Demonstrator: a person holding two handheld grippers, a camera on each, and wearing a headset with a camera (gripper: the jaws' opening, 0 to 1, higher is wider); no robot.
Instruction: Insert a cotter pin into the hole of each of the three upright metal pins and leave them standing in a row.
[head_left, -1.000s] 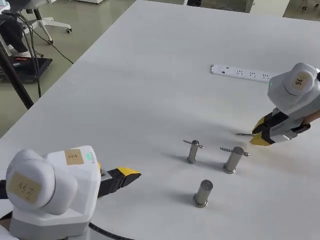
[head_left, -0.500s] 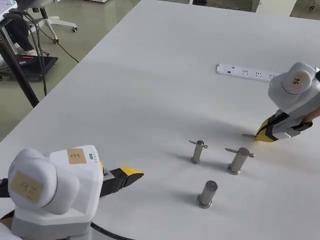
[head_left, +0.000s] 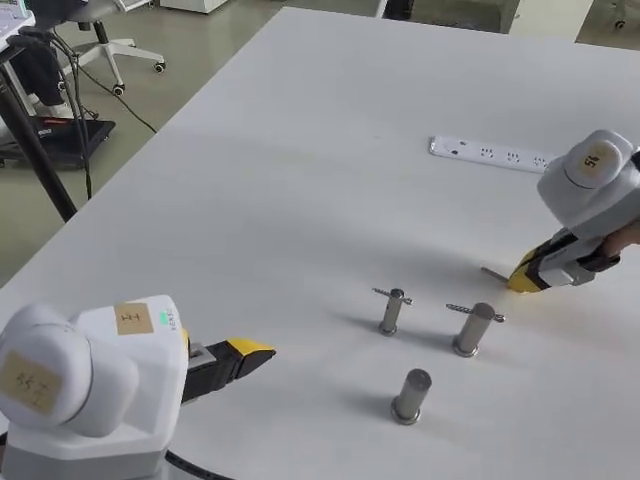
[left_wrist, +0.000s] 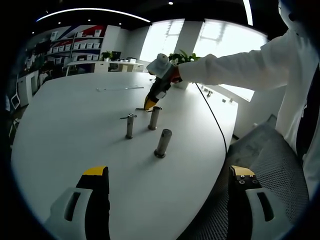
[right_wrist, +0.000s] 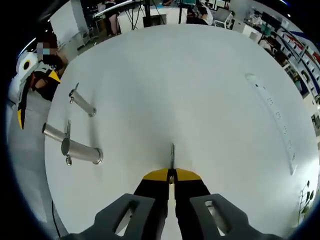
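Relative to the three pins, neither tool has shifted noticeably over the last second. The head camera has drifted, and the held pin's free end now points slightly more downward.

Landmark: the bare cylindrical steel pin (head_left: 410, 395), upright on the white counter (head_left: 300, 180) with no cotter pin through it.

- The slimmer steel pin (head_left: 391, 312) stands beyond the bare pin, slightly left, and carries the first fitted cotter pin (head_left: 392, 295).
- The thicker steel pin (head_left: 472, 330) stands beyond the bare pin, to the right, and carries the second fitted cotter pin (head_left: 475, 312).
- The right tool (head_left: 520, 280) is farther beyond and right of the bare pin. Its jaws are closed on the third thin wire cotter pin (right_wrist: 172, 156), which projects ahead, low over the counter. Contact cannot be determined.
- The left tool (head_left: 250, 350) is well left of the bare pin, jaws spread wide, carrying nothing.

Status (judgement): two of three insertions are complete. The held cotter pin must still go into the bare pin. That pin stands out of line with the other two, so it probably needs repositioning to form the row.
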